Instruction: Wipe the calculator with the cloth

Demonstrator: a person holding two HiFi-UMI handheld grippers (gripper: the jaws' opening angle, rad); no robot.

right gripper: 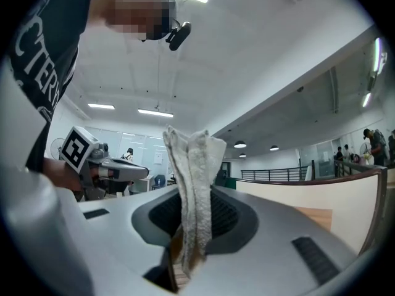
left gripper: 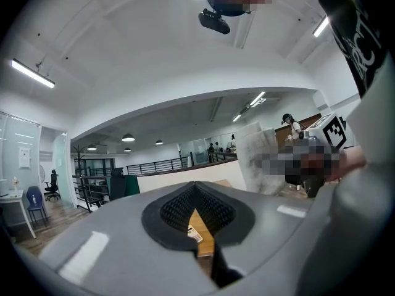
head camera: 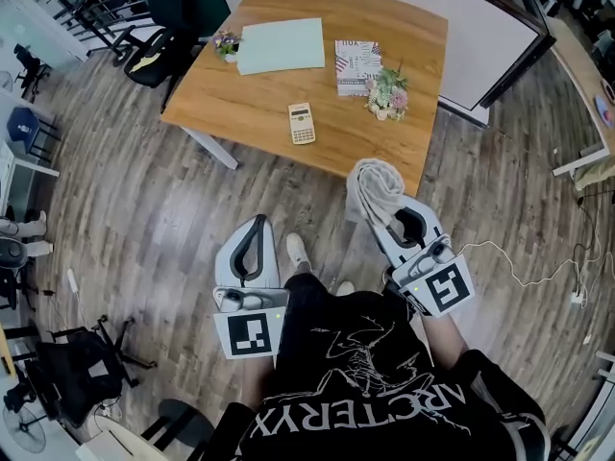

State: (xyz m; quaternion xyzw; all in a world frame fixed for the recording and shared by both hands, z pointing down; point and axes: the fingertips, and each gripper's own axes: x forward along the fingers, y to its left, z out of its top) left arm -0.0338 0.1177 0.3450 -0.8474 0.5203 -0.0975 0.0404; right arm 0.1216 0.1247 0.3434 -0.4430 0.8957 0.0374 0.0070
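A cream calculator (head camera: 302,123) lies on the wooden table (head camera: 259,104) ahead, well beyond both grippers. My right gripper (head camera: 386,221) is held over the floor short of the table's near corner. It is shut on a white cloth (head camera: 374,186) that stands bunched above the jaws. In the right gripper view the cloth (right gripper: 194,177) rises folded between the pads of my right gripper (right gripper: 192,224). My left gripper (head camera: 254,229) hangs lower left over the floor, shut with nothing in it. In the left gripper view its jaws (left gripper: 196,195) meet, and a sliver of table shows through.
On the table lie a pale green sheet (head camera: 282,45), a printed booklet (head camera: 357,65) and two small flower bunches (head camera: 388,94) (head camera: 227,43). A white board (head camera: 490,27) leans beyond the table. Office chairs (head camera: 159,56) stand left. A cable (head camera: 538,272) trails on the floor right.
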